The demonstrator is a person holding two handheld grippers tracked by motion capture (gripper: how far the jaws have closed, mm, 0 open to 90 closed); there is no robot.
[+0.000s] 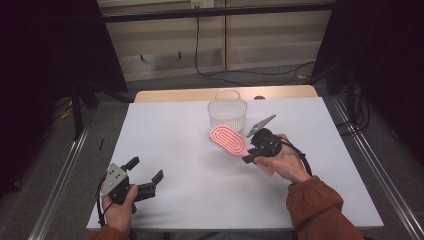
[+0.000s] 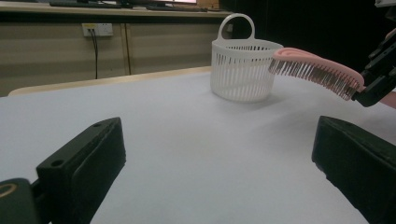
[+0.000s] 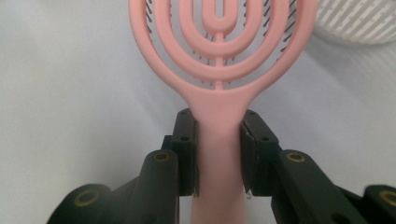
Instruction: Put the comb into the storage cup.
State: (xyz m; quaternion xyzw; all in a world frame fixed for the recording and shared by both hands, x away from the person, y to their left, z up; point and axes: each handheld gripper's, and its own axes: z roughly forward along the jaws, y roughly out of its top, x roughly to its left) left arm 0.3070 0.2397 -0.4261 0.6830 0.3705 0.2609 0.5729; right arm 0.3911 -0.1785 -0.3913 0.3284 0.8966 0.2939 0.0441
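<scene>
A pink vented hairbrush [image 1: 228,139] hangs above the white table, bristles down, with my right gripper [image 1: 251,148] shut on its handle. In the right gripper view both jaws press the handle of the hairbrush [image 3: 218,140] from either side. The brush head [image 2: 317,69] reaches toward a white slatted basket [image 1: 227,113] with a loop handle at the back of the table. My left gripper [image 1: 147,173] rests at the front left of the table, open, with nothing between its jaws. In the left gripper view the basket [image 2: 243,67] stands ahead on the table.
The white table [image 1: 190,165] spans the middle; a wooden strip runs along its far edge [image 1: 185,94]. Metal rails flank both sides. A cable hangs down the back wall [image 1: 197,45].
</scene>
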